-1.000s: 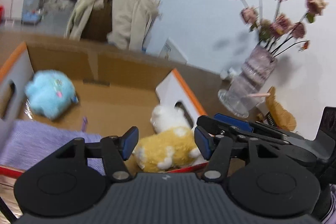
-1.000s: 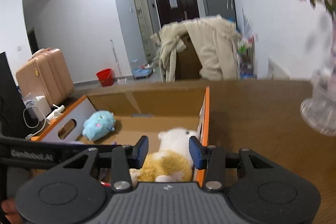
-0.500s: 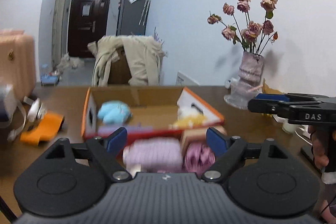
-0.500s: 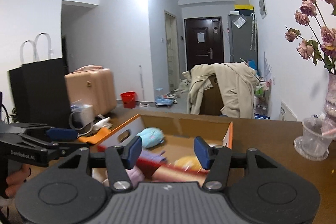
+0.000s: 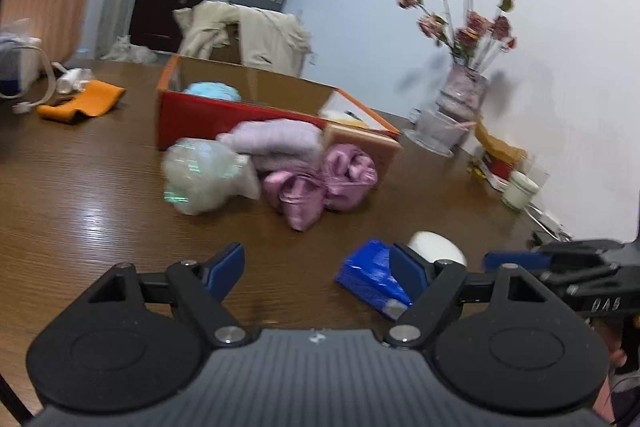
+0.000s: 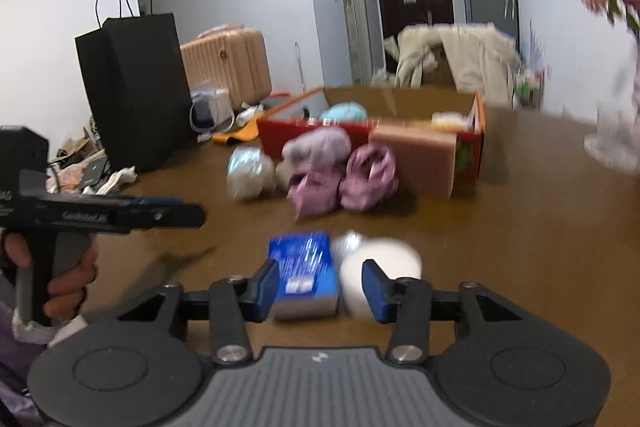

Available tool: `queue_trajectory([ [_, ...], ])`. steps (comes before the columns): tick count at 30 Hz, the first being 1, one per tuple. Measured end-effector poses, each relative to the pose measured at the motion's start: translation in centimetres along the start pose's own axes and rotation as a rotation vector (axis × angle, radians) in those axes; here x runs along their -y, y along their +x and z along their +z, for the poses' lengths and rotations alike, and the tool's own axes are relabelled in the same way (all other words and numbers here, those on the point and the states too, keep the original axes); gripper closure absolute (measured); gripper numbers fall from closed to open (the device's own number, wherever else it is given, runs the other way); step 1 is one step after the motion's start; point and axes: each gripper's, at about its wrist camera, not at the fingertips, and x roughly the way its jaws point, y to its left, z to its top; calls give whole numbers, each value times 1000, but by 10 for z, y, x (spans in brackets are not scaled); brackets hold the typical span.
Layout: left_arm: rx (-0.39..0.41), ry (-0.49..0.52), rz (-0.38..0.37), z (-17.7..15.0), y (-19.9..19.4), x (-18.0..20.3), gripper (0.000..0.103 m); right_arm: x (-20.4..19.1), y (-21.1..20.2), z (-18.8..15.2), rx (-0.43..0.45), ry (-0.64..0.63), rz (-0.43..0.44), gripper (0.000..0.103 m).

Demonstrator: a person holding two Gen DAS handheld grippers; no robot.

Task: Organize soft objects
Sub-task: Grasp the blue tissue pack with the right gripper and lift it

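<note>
Brown wooden table (image 6: 540, 227) carrying orange-rimmed cardboard box (image 5: 208, 115) toward its far edge, now well beyond both grippers rather than directly beneath. Blue rectangular packet (image 6: 306, 273) between right gripper (image 6: 320, 291) fingers, just narrowed, untouched. Left gripper (image 5: 316, 269) spread, just closing slightly, empty; packet beside its right finger.

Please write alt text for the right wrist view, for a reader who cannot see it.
The right gripper, jaws open and holding nothing, hovers over a brown table above a blue packet and a white round object. Farther off, pink and lilac soft bundles lie before an orange cardboard box.
</note>
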Motion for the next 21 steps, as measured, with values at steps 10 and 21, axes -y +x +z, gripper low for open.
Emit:
queue_trajectory([
  [10,-138,-31,-94,3,72,18,64,5,42,-11,-70,114,147,68],
  [21,-99,-240,-74,-10,40,-24,63,29,77,12,-33,272,127,68],
])
